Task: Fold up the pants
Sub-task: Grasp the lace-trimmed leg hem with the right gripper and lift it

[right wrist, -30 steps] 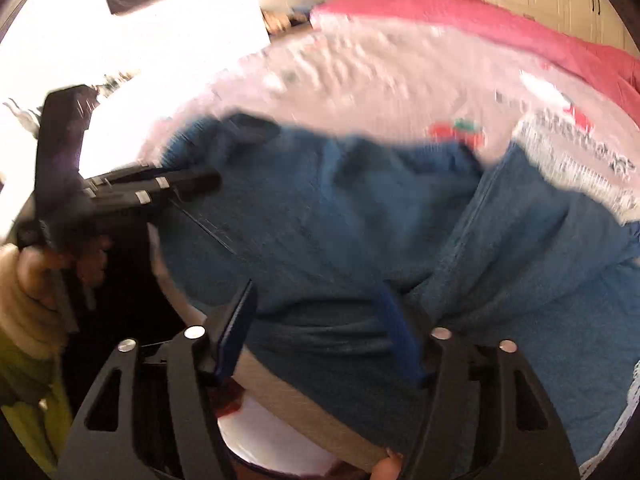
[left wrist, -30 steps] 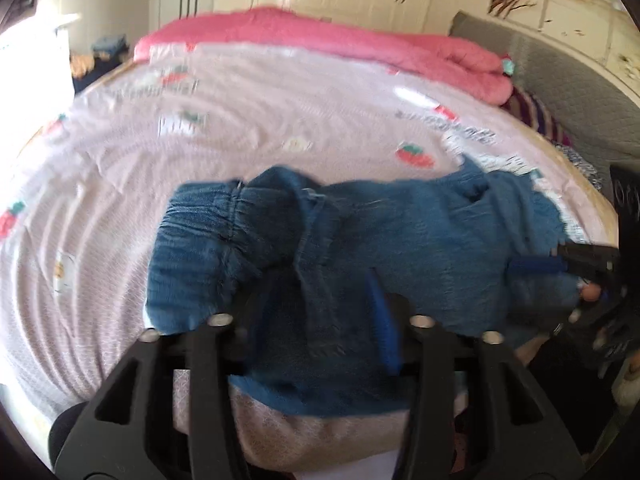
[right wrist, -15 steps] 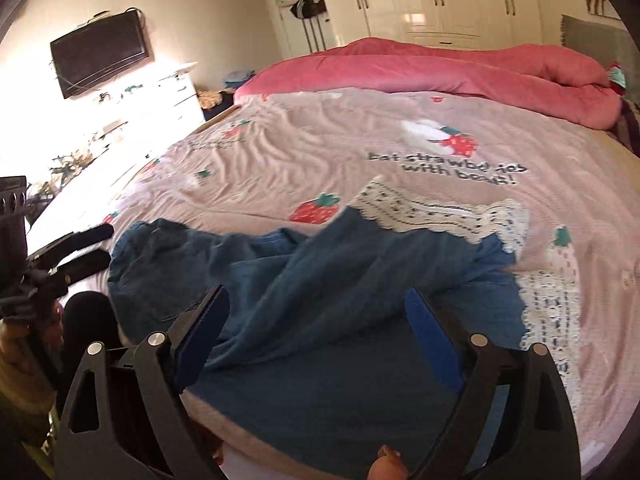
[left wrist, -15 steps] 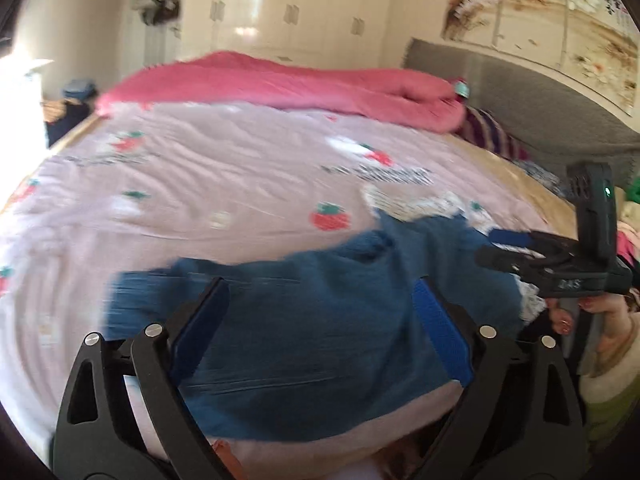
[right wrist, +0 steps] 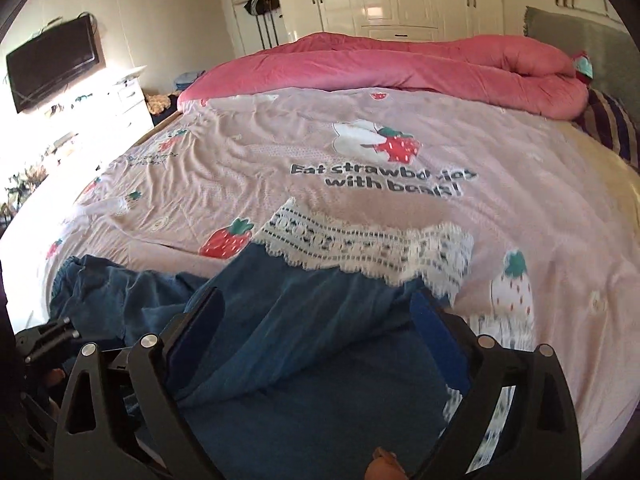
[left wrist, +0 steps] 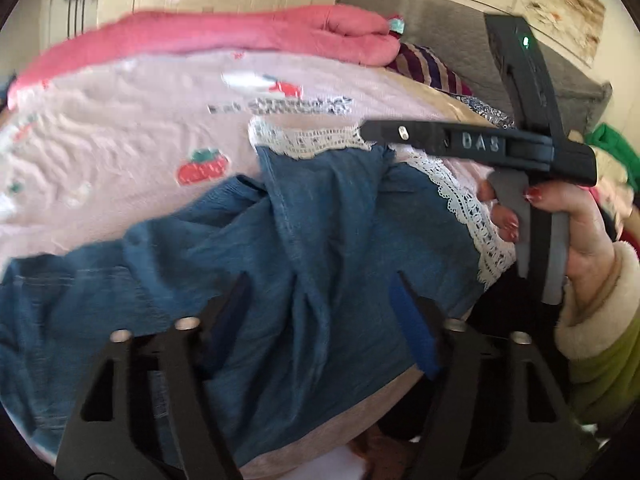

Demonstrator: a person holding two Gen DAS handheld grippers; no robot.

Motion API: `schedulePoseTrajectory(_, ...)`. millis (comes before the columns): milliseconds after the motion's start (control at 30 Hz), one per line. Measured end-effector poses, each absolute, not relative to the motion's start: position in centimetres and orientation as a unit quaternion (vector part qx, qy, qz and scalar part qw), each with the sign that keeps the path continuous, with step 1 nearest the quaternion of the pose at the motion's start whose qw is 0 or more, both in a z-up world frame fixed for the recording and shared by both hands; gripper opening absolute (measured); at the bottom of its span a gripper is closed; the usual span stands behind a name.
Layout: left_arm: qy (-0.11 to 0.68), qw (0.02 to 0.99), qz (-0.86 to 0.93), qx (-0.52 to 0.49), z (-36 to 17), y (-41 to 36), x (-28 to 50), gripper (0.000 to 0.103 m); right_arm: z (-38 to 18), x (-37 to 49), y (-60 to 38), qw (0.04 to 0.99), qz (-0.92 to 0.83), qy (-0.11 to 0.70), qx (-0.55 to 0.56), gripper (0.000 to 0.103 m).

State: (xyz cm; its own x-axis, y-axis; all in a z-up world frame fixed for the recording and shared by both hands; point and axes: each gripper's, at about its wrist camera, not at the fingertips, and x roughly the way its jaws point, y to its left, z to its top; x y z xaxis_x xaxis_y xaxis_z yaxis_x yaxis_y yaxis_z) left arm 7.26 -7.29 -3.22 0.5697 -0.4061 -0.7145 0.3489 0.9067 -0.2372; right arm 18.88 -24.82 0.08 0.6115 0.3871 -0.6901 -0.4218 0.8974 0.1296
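Observation:
Blue denim pants [left wrist: 320, 248] with white lace cuffs [left wrist: 312, 142] lie crumpled at the near edge of the bed; they also show in the right wrist view [right wrist: 320, 344]. My left gripper [left wrist: 320, 300] is open, its jaws wide apart just above the denim. My right gripper [right wrist: 316, 320] is open over the leg near the lace cuff [right wrist: 360, 244]. In the left wrist view the right gripper [left wrist: 460, 144] hangs over the cuff end. The left gripper's tip [right wrist: 48, 336] shows at the far left of the right wrist view.
The bed has a pink strawberry-print sheet [right wrist: 320, 152] and a rolled pink duvet [right wrist: 400, 64] at the far side. A grey headboard [left wrist: 440, 28] and striped pillow [left wrist: 428, 68] are to the right. A TV [right wrist: 52, 60] and white dresser [right wrist: 100, 112] stand left.
Both grippers were closed on the denim a second ago and then opened. The pants dropped onto the bed. The left gripper has since swung right and come closer to the fabric.

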Motion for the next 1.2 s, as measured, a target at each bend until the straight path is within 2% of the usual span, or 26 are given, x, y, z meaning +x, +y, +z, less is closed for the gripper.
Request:
schedulePoseTrajectory(33, 0.414, 0.883, -0.216, -0.039, -3.5, -7.3, 7.7, 0.043, 0.1, 19.6, -24.5, 0.895, 0.23, 0.381, -0.024, 0.094)
schedulePoseTrajectory(100, 0.417, 0.882, -0.216, -0.036, -4.1, -7.7, 8.4, 0.026, 0.0, 20.9, -24.0, 0.892, 0.233, 0.387, -0.021, 0.094)
schedulePoseTrajectory(167, 0.42, 0.878, -0.226, -0.04, -4.6, -7.9, 8.5, 0.019, -0.2, 22.3, -23.3, 0.885, 0.24, 0.398, -0.02, 0.094)
schedulePoseTrajectory(233, 0.421, 0.878, -0.225, -0.03, -5.6, -8.2, 8.6, 0.018, -0.8, 23.9, -21.9, 0.878, 0.243, 0.412, -0.035, 0.094)
schedulePoseTrajectory(300, 0.424, 0.877, -0.225, -0.023, -6.2, -8.2, 8.6, 0.009, -1.2, 25.2, -20.4, 0.871, 0.244, 0.423, -0.057, 0.094)
schedulePoseTrajectory(667, 0.418, 0.874, -0.244, -0.048, -6.8, -7.6, 8.0, 0.007, -3.9, 30.4, -14.9, 0.842, 0.243, 0.471, -0.098, 0.091)
schedulePoseTrajectory(733, 0.417, 0.874, -0.245, -0.051, -6.9, -7.6, 7.8, 0.007, -4.5, 31.0, -14.4, 0.834, 0.241, 0.485, -0.106, 0.068)
schedulePoseTrajectory(767, 0.417, 0.874, -0.245, -0.052, -6.8, -7.2, 7.2, 0.007, -5.1, 31.0, -14.2, 0.825, 0.251, 0.494, -0.111, 0.03)
schedulePoseTrajectory(800, 0.416, 0.874, -0.244, -0.052, -6.8, -7.1, 7.0, 0.007, -5.2, 30.8, -14.1, 0.825, 0.255, 0.492, -0.113, 0.009)
schedulePoseTrajectory(933, 0.414, 0.875, -0.244, -0.053, -6.8, -6.7, 7.6, 0.007, -4.2, 29.2, -16.4, 0.839, 0.277, 0.463, -0.072, 0.008)
schedulePoseTrajectory(967, 0.414, 0.875, -0.244, -0.053, -6.8, -6.6, 7.6, 0.005, -3.7, 29.1, -17.2, 0.842, 0.278, 0.459, -0.057, 0.008)
schedulePoseTrajectory(1200, 0.399, 0.885, -0.236, -0.049, -6.4, -6.1, 7.5, 0.001, 2.4, 27.6, -23.5, 0.883, 0.277, 0.377, 0.037, 0.008)
